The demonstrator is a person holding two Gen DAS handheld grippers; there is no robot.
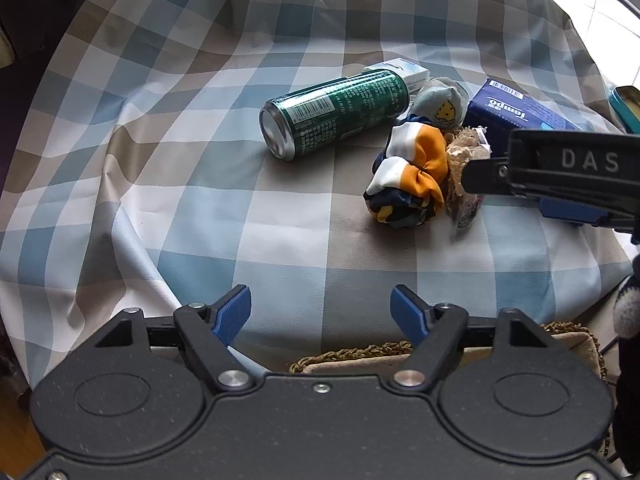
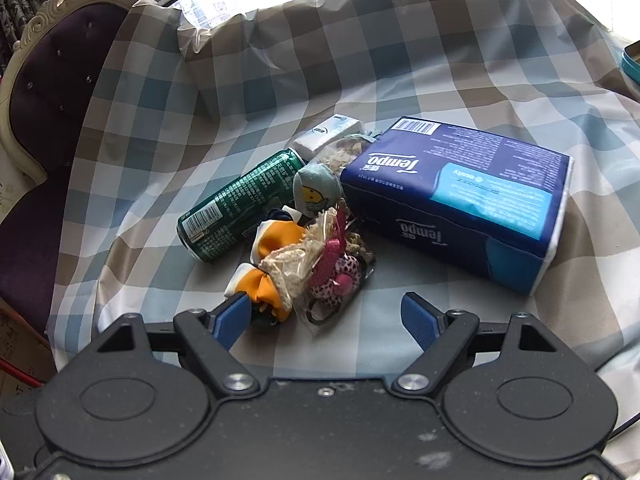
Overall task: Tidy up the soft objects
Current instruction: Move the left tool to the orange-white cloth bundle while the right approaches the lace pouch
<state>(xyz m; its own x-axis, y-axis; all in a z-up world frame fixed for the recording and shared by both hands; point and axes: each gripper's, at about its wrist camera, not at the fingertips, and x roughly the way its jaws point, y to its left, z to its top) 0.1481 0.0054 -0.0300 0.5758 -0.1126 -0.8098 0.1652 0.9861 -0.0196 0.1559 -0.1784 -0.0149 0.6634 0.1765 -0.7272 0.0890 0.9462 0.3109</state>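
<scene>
Left wrist view: left gripper [image 1: 321, 312] wide open, nothing between its blue pads, hovering over the checked cloth [image 1: 200, 208] covering the desk. A woven basket [image 1: 360, 354] with a braided rim sits just below the gripper, partly hidden by it. Further out a green can [image 1: 334, 114] lies on its side, a small white box [image 1: 404, 72] behind its far end. Right of the can is the soft pile: orange, white and navy scrunchie [image 1: 408, 174], a small grey plush [image 1: 440, 106] with a yellow face behind it, and a clear bag of lace [image 1: 464, 172] touching the scrunchie's right side. Blue tissue pack [image 1: 516, 110] is just behind the pile. The right gripper's black body reaches in from the right edge, its tip at the lace bag. A teal tin [image 1: 626, 106] sits at the far right edge.

Right wrist view: right gripper [image 2: 326, 318] also wide open, holding nothing. Its left pad [image 2: 234, 318] is touching or just beside the near end of the scrunchie [image 2: 276, 256]; the right pad is over bare cloth. The lace bag [image 2: 316, 264] with pink and leopard-print bits lies between the pads, slightly ahead of them. Plush [image 2: 316, 192], can [image 2: 240, 208] and tissue pack [image 2: 460, 196] crowd close behind. A purple chair [image 2: 44, 120] stands at the left beyond the desk.
</scene>
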